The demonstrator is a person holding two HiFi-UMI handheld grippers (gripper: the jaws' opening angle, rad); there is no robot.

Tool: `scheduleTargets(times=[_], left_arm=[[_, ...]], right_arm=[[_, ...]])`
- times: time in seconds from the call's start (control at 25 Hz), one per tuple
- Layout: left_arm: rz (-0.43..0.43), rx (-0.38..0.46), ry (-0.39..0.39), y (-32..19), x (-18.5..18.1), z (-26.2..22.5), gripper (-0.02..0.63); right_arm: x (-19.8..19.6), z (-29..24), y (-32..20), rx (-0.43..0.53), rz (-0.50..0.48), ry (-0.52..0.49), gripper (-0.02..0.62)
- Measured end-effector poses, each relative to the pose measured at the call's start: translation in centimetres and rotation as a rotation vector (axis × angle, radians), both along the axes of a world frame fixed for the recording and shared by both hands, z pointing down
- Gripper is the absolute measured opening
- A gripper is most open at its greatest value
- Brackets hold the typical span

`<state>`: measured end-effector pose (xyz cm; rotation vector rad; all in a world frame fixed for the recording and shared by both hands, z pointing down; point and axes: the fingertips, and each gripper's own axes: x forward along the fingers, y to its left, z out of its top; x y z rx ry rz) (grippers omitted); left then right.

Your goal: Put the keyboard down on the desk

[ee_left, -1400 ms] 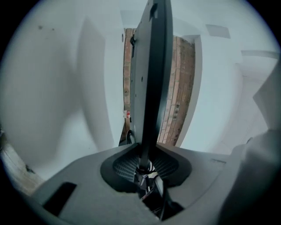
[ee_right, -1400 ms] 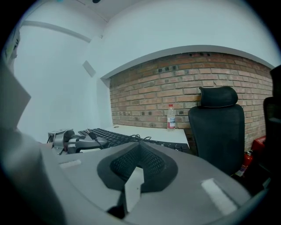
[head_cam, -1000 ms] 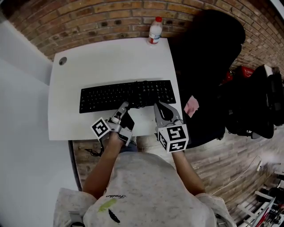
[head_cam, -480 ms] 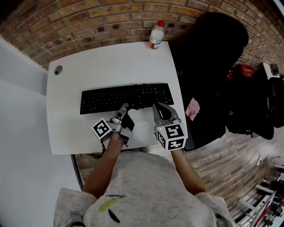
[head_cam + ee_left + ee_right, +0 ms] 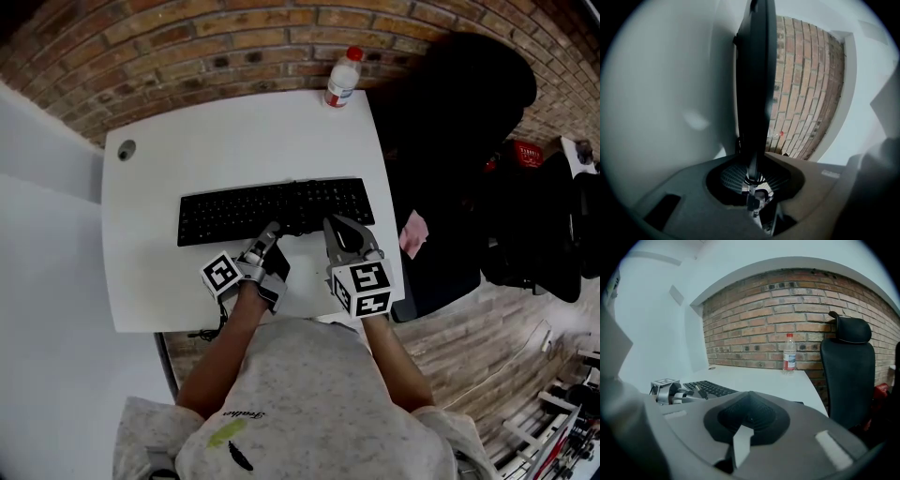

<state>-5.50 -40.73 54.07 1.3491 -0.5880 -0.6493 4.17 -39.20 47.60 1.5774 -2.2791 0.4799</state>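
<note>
A: Start at the left. What shows on the desk point(image 5: 178, 272)?

B: A small round hole point(image 5: 126, 148) at its 10 o'clock corner. Then comes the keyboard point(image 5: 225, 214), lying long-ways across the middle with its keys up.

A: Is it down flat?

B: It looks flat in the head view. I cannot tell whether its near edge rests on the desk or hangs just above, because the left gripper point(image 5: 271, 230) covers that spot.

A: And that gripper?

B: It comes in from 6 o'clock and is clamped on the keyboard's near edge. In the left gripper view the keyboard runs edge-on as a dark slab between the two pads and hides much of what lies beyond.

A: The right gripper point(image 5: 332, 223)?

B: Its jaws are together with nothing between them. The tip lies at the near edge, toward the keyboard's right end, and its own body hides whether it touches.

A: Further right?

B: A bottle point(image 5: 344, 77) with a red cap stands at the desk's 1 o'clock corner, its label too small to read. A black chair point(image 5: 450, 112) is at 3 o'clock, its lower part lost in shadow.
</note>
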Motion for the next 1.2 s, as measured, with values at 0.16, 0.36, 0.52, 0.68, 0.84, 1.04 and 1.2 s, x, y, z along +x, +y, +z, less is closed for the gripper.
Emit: scheduleTargets(times=[0.16, 0.36, 0.52, 0.68, 0.84, 1.04, 1.2], left_arm=[[0.008, -0.027, -0.019, 0.2, -0.1, 0.7, 0.075], [-0.003, -0.049, -0.039, 0.4, -0.3, 1.6, 0.111], [-0.01, -0.056, -0.029, 0.4, -0.2, 1.4, 0.163], [-0.013, -0.087, -0.066, 0.6, -0.4, 2.4, 0.207], [-0.015, -0.12, -0.078, 0.4, -0.4, 2.2, 0.257], [-0.001, -0.179, -0.111, 0.2, 0.0, 2.2, 0.305], [0.005, -0.198, -0.145, 0.3, 0.1, 2.2, 0.341]], right_arm=[[-0.3, 0.1, -0.2, -0.002, 0.001, -0.004, 0.011], [0.0, 0.4, 0.4, -0.01, 0.013, -0.002, 0.011], [0.3, 0.2, 0.7, -0.005, 0.016, 0.001, 0.011], [0.3, 0.3, 1.1, -0.005, 0.016, 0.0, 0.011], [0.2, 0.3, 1.5, -0.008, 0.014, -0.001, 0.011], [-0.2, 0.0, 1.8, 0.002, 0.008, -0.009, 0.011], [-0.5, 0.0, 2.2, 0.007, 0.006, -0.012, 0.011]])
